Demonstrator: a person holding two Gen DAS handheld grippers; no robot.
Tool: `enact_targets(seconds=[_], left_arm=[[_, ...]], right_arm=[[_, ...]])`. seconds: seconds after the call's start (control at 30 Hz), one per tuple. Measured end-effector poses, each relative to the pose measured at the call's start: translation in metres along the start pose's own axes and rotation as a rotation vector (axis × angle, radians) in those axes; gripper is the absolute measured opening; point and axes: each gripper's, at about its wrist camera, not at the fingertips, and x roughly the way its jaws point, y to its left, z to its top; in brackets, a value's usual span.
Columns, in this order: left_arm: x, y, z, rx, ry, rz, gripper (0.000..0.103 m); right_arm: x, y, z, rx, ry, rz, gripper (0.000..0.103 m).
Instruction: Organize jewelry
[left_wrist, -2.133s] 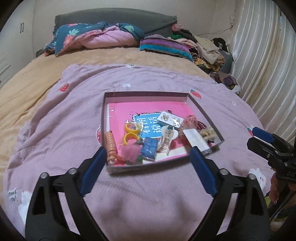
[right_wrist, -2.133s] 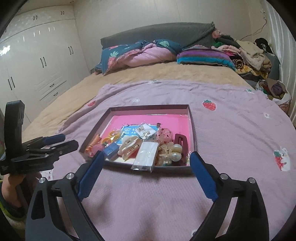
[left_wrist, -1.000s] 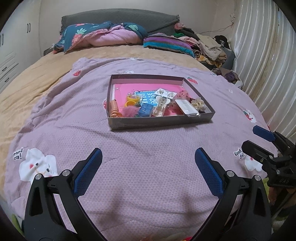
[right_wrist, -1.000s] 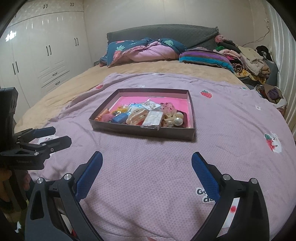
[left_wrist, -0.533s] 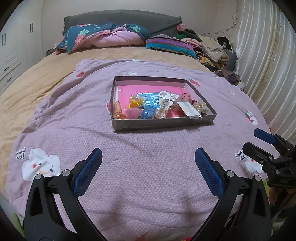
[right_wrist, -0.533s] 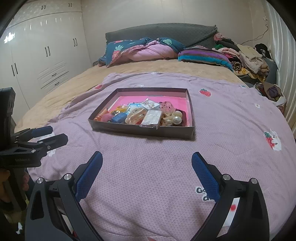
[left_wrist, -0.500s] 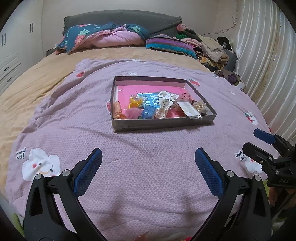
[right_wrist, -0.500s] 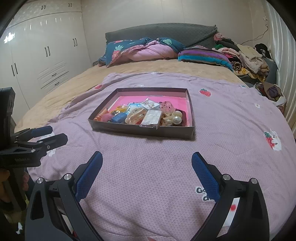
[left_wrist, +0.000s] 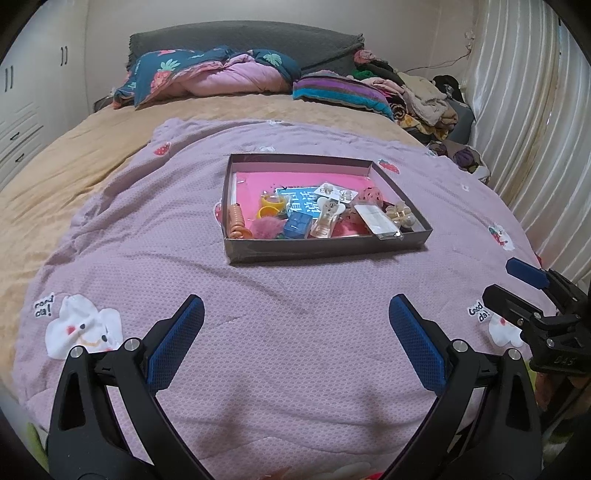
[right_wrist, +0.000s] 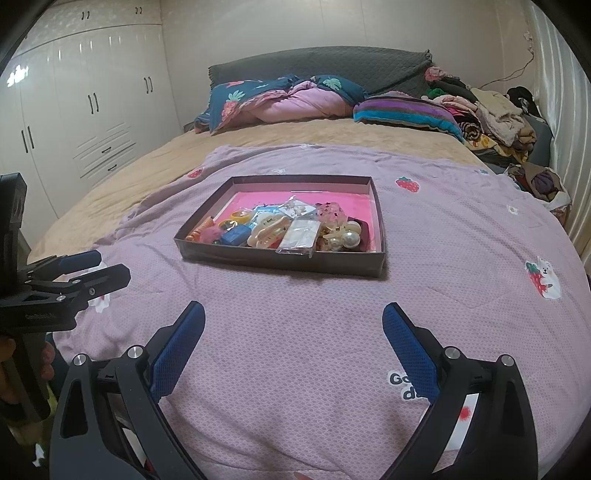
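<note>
A shallow dark box with a pink floor (left_wrist: 295, 175) (right_wrist: 373, 192) lies on the purple blanket, mid-bed. It holds several hair clips, yellow rings (left_wrist: 272, 201), a blue box (left_wrist: 296, 225), a clear packet (left_wrist: 376, 219) (right_wrist: 301, 232), a pearl clip (right_wrist: 347, 238) and an orange coil tie (left_wrist: 236, 220). My left gripper (left_wrist: 295, 321) is open and empty, well short of the box. My right gripper (right_wrist: 291, 325) is open and empty too, also well back. Each gripper shows at the edge of the other's view: the right gripper (left_wrist: 517, 288), the left gripper (right_wrist: 88, 267).
The purple blanket (left_wrist: 295, 288) covers the near half of a tan bed. Pillows and a quilt (left_wrist: 221, 74) lie at the headboard, a clothes pile (left_wrist: 417, 96) at the far right. White wardrobes (right_wrist: 74, 103) stand left, a curtain (left_wrist: 535, 110) right.
Both grippers have drawn back from the box and stay open; the box now looks farther away. In the last half second almost nothing moved.
</note>
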Motion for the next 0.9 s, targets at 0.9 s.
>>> enact_targets(seconds=[0.9], left_arm=[[-0.0022, -0.0004, -0.0006, -0.002, 0.003, 0.013, 0.094]], right_arm=[[-0.0026, -0.0010, -0.0004, -0.001, -0.004, -0.005, 0.096]])
